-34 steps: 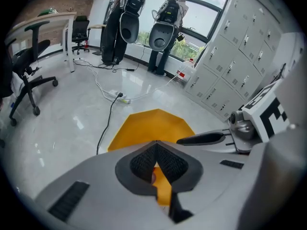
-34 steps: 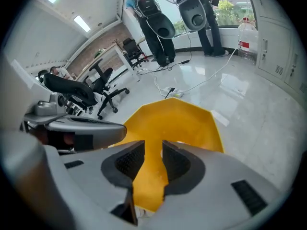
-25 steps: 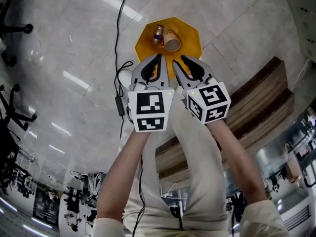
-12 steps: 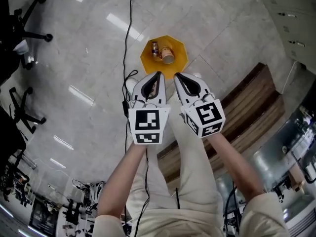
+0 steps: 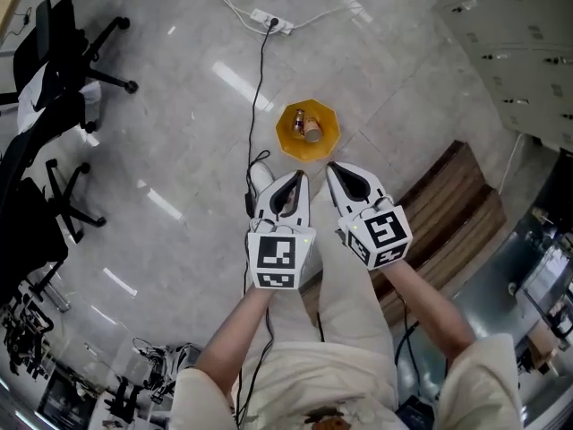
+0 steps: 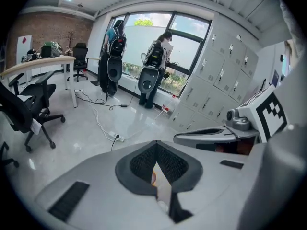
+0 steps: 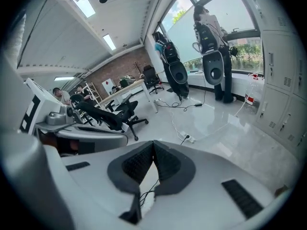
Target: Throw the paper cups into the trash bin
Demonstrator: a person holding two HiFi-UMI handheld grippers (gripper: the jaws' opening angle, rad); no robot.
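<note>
A yellow octagonal trash bin (image 5: 288, 134) stands on the grey floor far below, straight ahead of both grippers. Inside it lie a paper cup (image 5: 312, 133) and a small can (image 5: 299, 118). My left gripper (image 5: 302, 176) and right gripper (image 5: 333, 168) are held side by side high above the floor, well short of the bin. The left gripper (image 6: 156, 143) is shut with nothing between its pads. The right gripper (image 7: 153, 143) has just closed and is also shut on nothing. A sliver of orange shows through the gap behind the left pads.
A wooden bench (image 5: 457, 204) runs along the right. A black cable and power strip (image 5: 269, 21) lie on the floor beyond the bin. Office chairs (image 5: 54, 106) stand at the left, grey lockers (image 5: 519, 52) at the far right. Two people (image 6: 156, 66) stand by the window.
Both grippers and the head camera have risen, so the bin looks smaller and farther away. The right gripper's jaws, open a second ago, have closed.
</note>
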